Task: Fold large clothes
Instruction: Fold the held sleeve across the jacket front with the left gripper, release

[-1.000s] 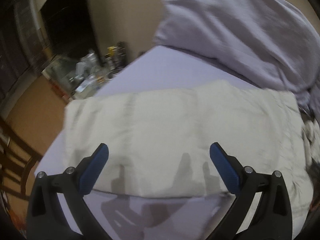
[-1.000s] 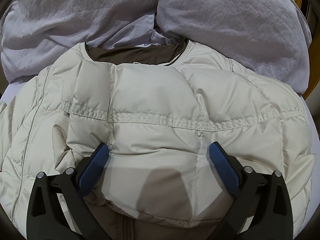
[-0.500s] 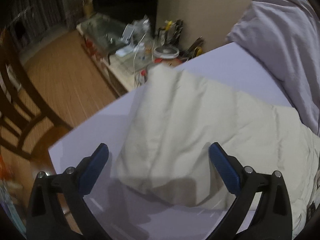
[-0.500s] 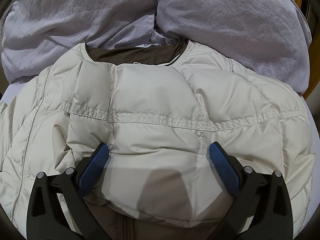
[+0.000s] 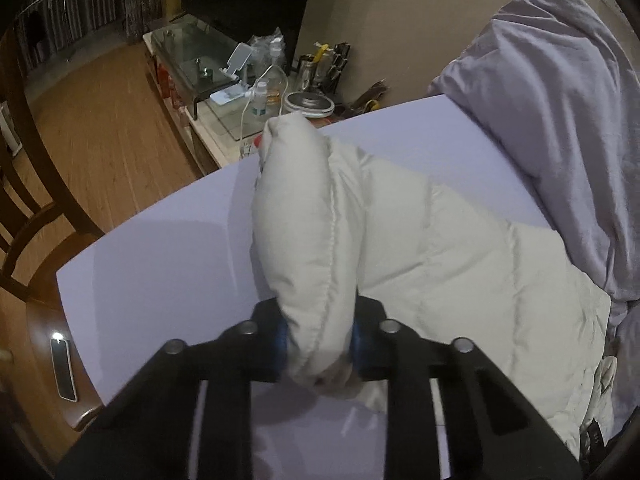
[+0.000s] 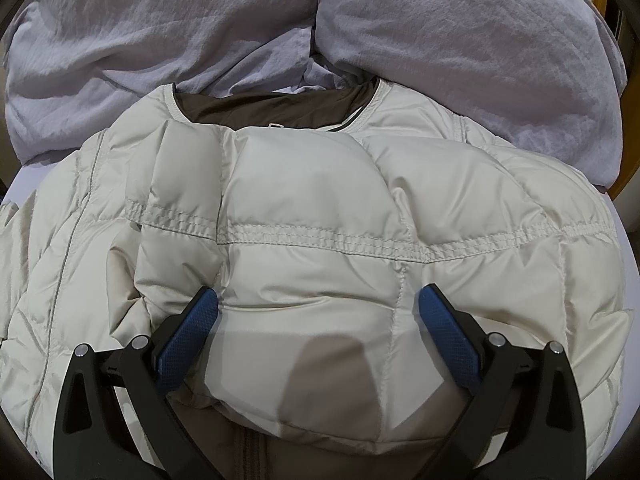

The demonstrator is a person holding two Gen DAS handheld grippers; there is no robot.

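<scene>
Left gripper (image 5: 320, 340) jaws closing, blue pads pinching a bunched, puffy fold of the cream quilted down jacket (image 5: 460, 264); the fold stands up between the fingers, rest of the jacket spread flat on the lilac bed sheet (image 5: 160, 280). Right gripper (image 6: 320, 336) jaws spread wide, blue pads (image 6: 188, 332) resting against the jacket's folded top panel, nothing clamped. Jacket lies centre of bed, brown lining and collar toward the rumpled grey-lilac duvet (image 6: 440, 40). Beyond bed edge: wooden floor (image 5: 100, 120), cluttered glass-topped side table (image 5: 240, 80), dark wooden chair (image 5: 24, 208), phone (image 5: 64, 368) on its seat.
</scene>
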